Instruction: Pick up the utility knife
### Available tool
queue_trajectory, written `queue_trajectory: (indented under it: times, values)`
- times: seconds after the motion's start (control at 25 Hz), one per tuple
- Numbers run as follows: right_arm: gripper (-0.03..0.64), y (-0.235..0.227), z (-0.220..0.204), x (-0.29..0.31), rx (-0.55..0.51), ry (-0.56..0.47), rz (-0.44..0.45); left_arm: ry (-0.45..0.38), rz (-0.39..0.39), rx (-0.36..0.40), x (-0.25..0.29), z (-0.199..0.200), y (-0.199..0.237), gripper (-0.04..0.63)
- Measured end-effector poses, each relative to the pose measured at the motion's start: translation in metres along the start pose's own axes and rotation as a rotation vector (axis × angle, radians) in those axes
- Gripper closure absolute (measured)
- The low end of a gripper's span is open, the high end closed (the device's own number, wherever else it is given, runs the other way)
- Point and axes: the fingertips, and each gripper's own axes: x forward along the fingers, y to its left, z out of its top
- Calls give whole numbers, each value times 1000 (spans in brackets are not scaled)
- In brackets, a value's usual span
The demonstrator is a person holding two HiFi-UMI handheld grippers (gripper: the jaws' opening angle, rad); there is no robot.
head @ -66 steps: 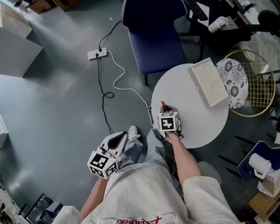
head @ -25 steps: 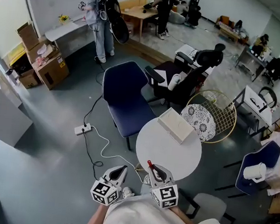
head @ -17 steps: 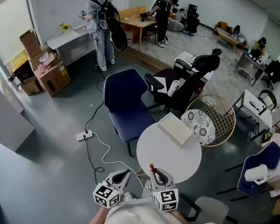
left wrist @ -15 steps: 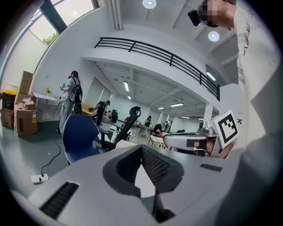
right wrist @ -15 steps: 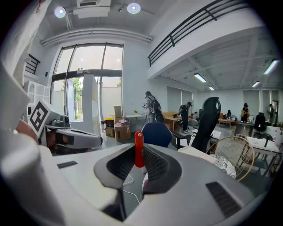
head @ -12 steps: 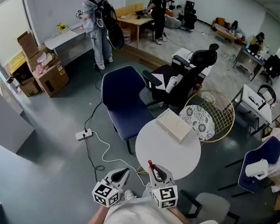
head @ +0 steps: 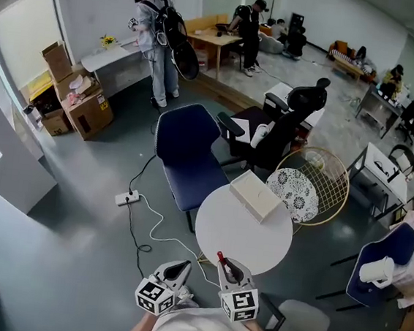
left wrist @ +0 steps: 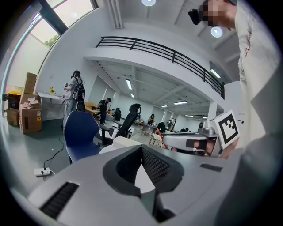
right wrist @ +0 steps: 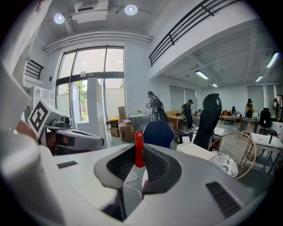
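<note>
The utility knife (head: 221, 258) is red and slim. It sticks out forward from my right gripper (head: 227, 267), which is shut on it, just short of the round white table's (head: 258, 240) near edge. In the right gripper view the knife (right wrist: 139, 145) stands pinched between the two dark pads, with the right gripper (right wrist: 139, 153) held about level. My left gripper (head: 180, 266) hangs beside it to the left over the grey floor, fingertips together and nothing in them. In the left gripper view its jaws meet at the tip (left wrist: 141, 148).
A white box (head: 259, 196) lies on the table's far side. Behind the table stand a blue chair (head: 186, 151), a black office chair (head: 289, 122) and a gold wire basket (head: 319, 184). A power strip (head: 128, 198) and its cable lie on the floor to the left. People stand at desks far back.
Since the earliest frame the head view has tipped up and the right gripper, still holding the knife, has drawn back off the table toward the body. Over the last second both grippers shifted slightly.
</note>
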Motion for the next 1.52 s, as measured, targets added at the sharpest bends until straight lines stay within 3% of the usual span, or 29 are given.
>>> queue_trajectory:
  times: [0.6, 1.0, 1.52]
  values:
    - [551, 2, -34, -70, -16, 5, 73, -30, 105, -7, -31, -29, -65, 583]
    - [551, 30, -62, -123, -28, 13, 105, -23, 104, -36, -54, -73, -120, 583]
    - [552, 52, -74, -156, -50, -17, 123, -63, 105, -5, -71, -81, -147, 583]
